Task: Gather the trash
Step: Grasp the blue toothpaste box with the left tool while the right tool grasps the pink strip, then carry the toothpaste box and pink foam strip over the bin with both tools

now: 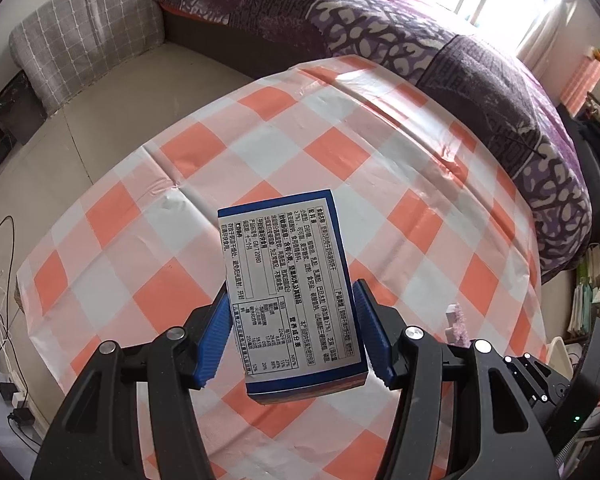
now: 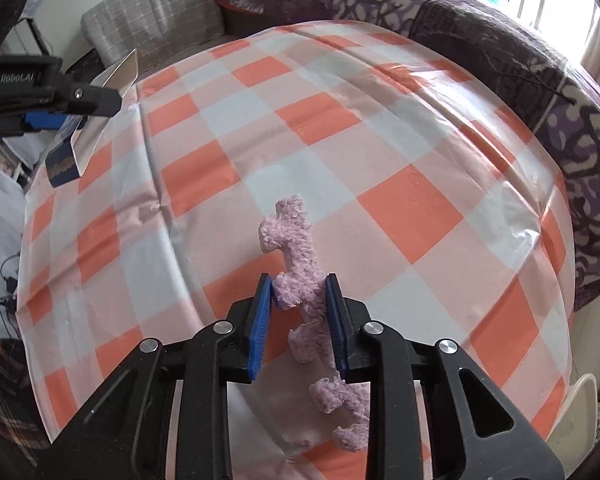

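Observation:
My left gripper [image 1: 290, 300] is shut on a blue-edged food box [image 1: 290, 280] with a white printed label, held above the checked tablecloth [image 1: 180, 208]. In the right wrist view that box [image 2: 66, 152] and the left gripper show at the far left. My right gripper [image 2: 298, 288] is shut on a fluffy pink strip [image 2: 304, 272], which sticks up past the fingers and hangs down behind them. A bit of this pink strip [image 1: 456, 322] shows in the left wrist view at the right.
The table with the orange-and-white checked cloth [image 2: 380, 152] fills both views. A bed with a purple patterned blanket [image 1: 480, 92] runs behind and to the right. A grey checked cushion [image 1: 88, 32] stands at the back left. Cables [image 1: 4, 360] lie on the floor at left.

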Demonstrator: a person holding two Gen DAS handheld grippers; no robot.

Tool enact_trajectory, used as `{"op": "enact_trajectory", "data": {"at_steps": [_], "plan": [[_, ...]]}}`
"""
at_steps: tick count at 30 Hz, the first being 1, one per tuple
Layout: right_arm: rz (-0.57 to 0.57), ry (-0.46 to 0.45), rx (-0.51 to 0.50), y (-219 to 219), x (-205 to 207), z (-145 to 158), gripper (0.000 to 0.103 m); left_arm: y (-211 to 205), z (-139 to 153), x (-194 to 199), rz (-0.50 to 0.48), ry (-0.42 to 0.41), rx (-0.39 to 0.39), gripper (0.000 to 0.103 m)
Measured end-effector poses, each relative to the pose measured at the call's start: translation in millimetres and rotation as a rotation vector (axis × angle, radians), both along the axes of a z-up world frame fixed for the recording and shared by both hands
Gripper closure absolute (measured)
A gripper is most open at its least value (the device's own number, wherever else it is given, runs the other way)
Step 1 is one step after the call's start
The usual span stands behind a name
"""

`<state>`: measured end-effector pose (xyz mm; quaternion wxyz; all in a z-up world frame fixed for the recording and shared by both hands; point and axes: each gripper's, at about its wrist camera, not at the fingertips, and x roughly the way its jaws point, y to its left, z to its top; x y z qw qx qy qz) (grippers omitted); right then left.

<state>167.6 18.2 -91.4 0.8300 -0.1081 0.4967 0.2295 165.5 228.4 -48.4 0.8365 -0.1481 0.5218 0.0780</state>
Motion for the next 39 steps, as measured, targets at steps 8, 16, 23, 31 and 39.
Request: {"op": "enact_trajectory", "data": {"at_steps": [8,16,23,31,39], "plan": [[-0.118,-0.164,0.075,-14,-6,42,0.077,-8,25,-7,0.051,-0.11,0.046,0.045],[-0.243,-0.262,0.083,-40,-15,68,0.077,-26,45,-17,0.091,-0.207,0.127,0.045],[-0.319,-0.276,0.094,-65,-19,79,0.077,-50,52,-23,0.085,-0.241,0.146,0.045],[-0.401,-0.266,0.117,-100,-25,87,0.077,-86,60,-24,0.028,-0.274,0.149,0.045],[-0.498,-0.254,0.148,-143,-30,95,0.077,-120,63,-23,-0.022,-0.283,0.138,0.045]]}}
